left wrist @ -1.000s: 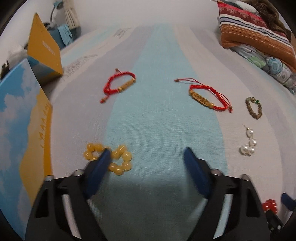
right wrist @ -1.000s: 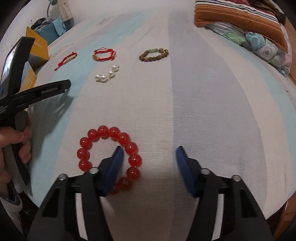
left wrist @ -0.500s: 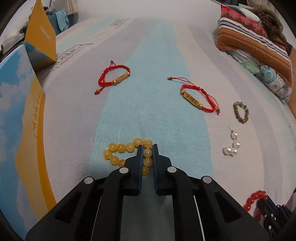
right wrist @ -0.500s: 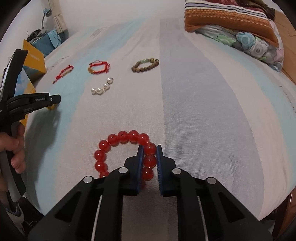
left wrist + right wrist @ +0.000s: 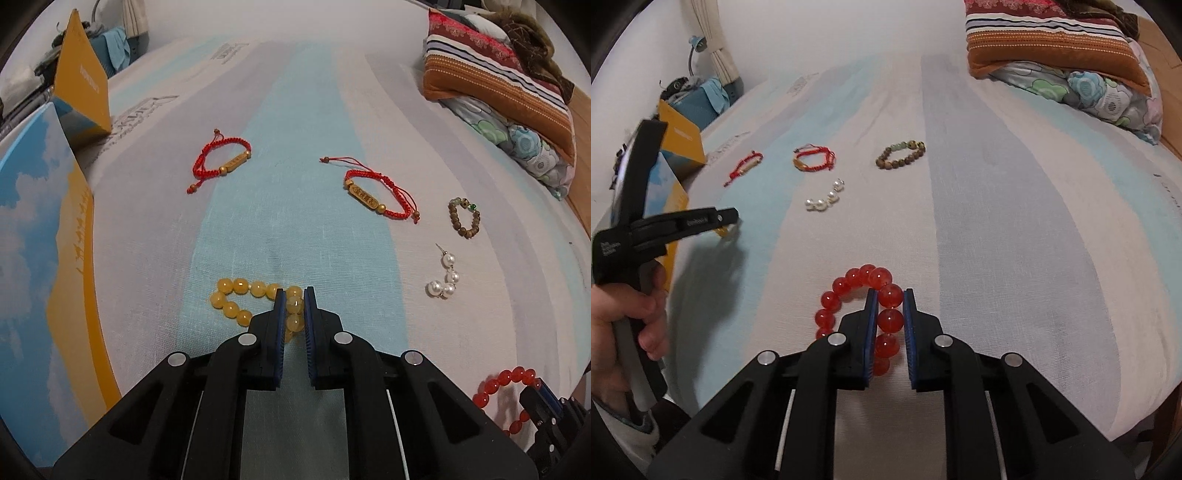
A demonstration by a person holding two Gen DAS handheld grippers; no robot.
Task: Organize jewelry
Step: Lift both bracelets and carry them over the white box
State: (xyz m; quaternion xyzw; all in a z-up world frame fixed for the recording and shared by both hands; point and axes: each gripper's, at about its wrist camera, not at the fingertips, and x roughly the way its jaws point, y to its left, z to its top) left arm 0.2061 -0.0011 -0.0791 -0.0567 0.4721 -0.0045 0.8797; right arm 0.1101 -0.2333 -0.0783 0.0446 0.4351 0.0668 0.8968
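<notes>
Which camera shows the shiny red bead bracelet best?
The right wrist view: the red bead bracelet sits big and central, pinched by the right hand-held gripper. The left wrist view shows it small, at the bottom right corner, partly hidden.

Glossy red glass-like beads (image 5: 886, 317), waxy yellow ones (image 5: 236, 306), shiny pearls (image 5: 445, 280), matte woven bedsheet (image 5: 295, 203).

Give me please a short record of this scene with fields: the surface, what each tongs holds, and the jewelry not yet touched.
surface: striped bedsheet
left tongs: shut on yellow bead bracelet
right tongs: shut on red bead bracelet
loose jewelry: two red cord bracelets, brown bead bracelet, pearl piece
left edge: blue and orange boxes
</notes>
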